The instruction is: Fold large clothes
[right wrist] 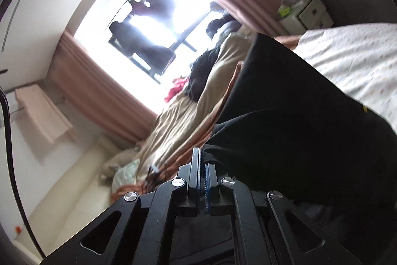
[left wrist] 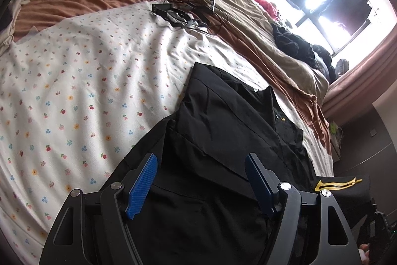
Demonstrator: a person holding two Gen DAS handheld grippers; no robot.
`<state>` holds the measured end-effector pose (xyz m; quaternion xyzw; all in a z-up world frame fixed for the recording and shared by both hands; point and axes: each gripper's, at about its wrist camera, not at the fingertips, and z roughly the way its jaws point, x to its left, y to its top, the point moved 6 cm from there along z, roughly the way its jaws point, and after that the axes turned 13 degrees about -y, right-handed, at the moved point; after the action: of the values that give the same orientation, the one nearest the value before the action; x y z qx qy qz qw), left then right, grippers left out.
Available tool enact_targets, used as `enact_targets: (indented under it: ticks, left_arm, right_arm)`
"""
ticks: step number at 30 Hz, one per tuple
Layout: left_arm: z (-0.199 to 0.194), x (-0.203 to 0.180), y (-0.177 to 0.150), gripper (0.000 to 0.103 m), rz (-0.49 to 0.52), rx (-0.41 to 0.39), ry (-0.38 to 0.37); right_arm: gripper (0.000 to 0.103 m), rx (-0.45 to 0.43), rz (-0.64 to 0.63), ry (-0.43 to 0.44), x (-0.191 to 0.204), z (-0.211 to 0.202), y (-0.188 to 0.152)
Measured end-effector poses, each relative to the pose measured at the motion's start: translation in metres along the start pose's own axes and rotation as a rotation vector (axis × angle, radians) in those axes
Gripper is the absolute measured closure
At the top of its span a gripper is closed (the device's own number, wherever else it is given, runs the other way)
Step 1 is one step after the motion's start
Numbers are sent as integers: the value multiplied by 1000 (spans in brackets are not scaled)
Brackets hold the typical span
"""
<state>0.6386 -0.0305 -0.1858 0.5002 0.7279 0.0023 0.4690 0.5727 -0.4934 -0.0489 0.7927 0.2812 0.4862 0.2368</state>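
Black garment pinched in clamped right tongs; left tongs gape above it.

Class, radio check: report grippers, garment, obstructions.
Left gripper open above black garment. Right gripper shut on black garment. Cables farther up the bed, clear of it.

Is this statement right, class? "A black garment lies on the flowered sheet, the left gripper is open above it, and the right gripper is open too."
One part is wrong: the right gripper is shut, and black cloth appears pinched at its pads, as the right wrist view shows. The rest stands: the black garment lies on the flowered sheet, and the left gripper is open above it.
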Motion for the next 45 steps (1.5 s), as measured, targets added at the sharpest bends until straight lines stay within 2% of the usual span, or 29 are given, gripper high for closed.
enact_targets:
  ticks: [4,7,12,14,16,17,18,20,22,26,29,33,34,35,36,37,39,42,45]
  left_arm:
    - [0,2,0,29,-9,6,-11]
    - [2,5,2,29,-13,15,-9]
    - [2,11,4,29,-34,15,-9]
    - [1,12,5,29,-35,12,-6]
    - [0,13,6,29,-33,10,-3]
    - [0,12,5,29,-31,9,-1]
    - [0,12,5,29,-29,10,1]
    - [0,12,4,29,-26,15,2]
    - [1,9,3,29,-17,19,3]
    - [3,3,0,29,4,25,5]
    - [5,2,-1,29,10,28,8]
    - [4,1,-1,29,10,23,8]
    - [2,2,-1,29,10,15,7]
    - [1,2,0,29,11,9,8]
    - [-2,3,0,29,11,3,17]
    - [-5,4,1,29,11,3,24]
    - [-18,4,-2,29,31,0,22]
    - [-36,12,-8,29,65,8,66]
    - [-62,28,-12,29,63,9,111]
  right_arm:
    - [99,43,9,12,10,30,-16]
    - [99,86,-9,20,16,35,-44]
    - [98,279,-92,-51,23,83,-110]
    - [95,411,-141,-166,11,106,-141]
    - [76,512,-122,-219,-5,119,-160]
    - [53,534,-87,-213,-11,119,-165]
    - [36,541,-51,-209,-18,117,-169]
    - [32,527,16,-224,-32,108,-165]
    - [32,508,63,-227,-44,97,-156]
    - [32,401,182,-241,-72,62,-126]
    - [32,311,250,-288,-103,44,-101]
    - [34,242,308,-377,-135,35,-86]
    - [38,224,334,-381,-142,34,-82]
    - [54,206,351,-374,-146,34,-78]
    - [77,199,358,-369,-148,35,-76]
    - [89,195,358,-366,-145,38,-75]
    - [95,173,367,-346,-134,43,-75]
    - [96,139,326,-354,-117,37,-71]
    - [96,130,255,-323,-93,34,-69]
